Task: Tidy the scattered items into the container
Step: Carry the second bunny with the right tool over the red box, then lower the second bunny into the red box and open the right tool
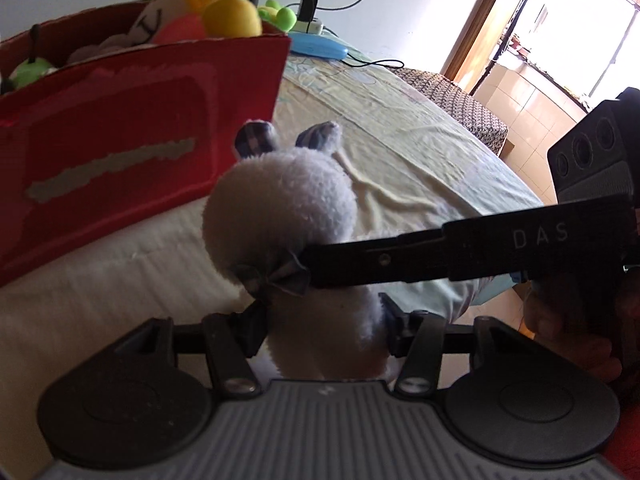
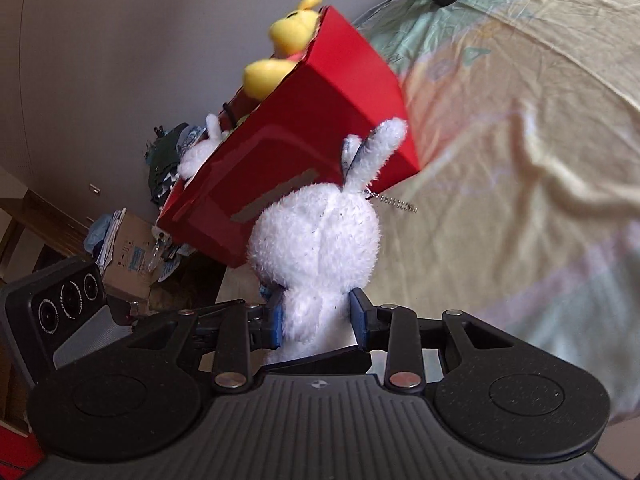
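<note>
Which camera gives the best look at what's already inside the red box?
The left wrist view: it looks over the red box's rim at the yellow plush, a green toy and a grey one. The right wrist view shows the box from its side, with only the yellow plush and a white toy poking out.

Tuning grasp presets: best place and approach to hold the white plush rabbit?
Grip the white plush rabbit across its narrow body below the round head, coming from behind and beneath. The right gripper pinches there now; the bulging head and upright ears keep it from slipping through.
</note>
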Demonstrator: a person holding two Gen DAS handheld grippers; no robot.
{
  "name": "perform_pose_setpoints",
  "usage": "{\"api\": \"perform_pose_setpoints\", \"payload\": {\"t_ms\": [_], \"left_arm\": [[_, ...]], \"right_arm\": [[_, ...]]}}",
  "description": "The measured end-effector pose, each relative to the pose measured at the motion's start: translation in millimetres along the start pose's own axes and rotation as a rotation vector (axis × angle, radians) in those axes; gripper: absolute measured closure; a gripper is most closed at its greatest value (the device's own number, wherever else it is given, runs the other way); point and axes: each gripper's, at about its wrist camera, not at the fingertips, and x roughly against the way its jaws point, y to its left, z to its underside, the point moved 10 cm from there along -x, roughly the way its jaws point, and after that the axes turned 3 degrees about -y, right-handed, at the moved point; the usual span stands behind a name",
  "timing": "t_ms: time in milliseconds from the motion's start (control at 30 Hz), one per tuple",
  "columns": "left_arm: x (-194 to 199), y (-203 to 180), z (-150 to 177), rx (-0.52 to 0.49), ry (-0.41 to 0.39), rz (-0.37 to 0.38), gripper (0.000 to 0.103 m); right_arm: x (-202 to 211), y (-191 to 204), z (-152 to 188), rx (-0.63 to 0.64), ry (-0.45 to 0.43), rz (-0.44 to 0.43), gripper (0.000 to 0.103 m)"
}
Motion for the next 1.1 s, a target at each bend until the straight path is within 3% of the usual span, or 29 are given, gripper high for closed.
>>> {"api": "perform_pose_setpoints", "payload": {"t_ms": [233, 567, 800, 1100], "left_arm": [[47.5, 41.7, 17.3, 0.021, -0.031, -0.086, 0.048], [110.0, 73.8, 7.0, 0.070, -0.168, -0.186, 0.049], [132.1, 70.3, -20.9, 0.021, -0.252, -0.219, 0.049], [130.7, 65.6, -78.8, 0.043, -0.340, -0.210, 0.049]], "right_arm": [[-41.6, 47.6, 20.6, 0.040, 0.051, -0.080, 0.069], [-66.3, 117.3, 22.2, 0.290, 0.102, -0.173, 0.068], [-59.9, 150.7, 7.6, 0.445, 0.006, -0.201, 0.068], [-55.2, 148.2, -51.4, 0.384, -0.092, -0.261, 0.068]]}}
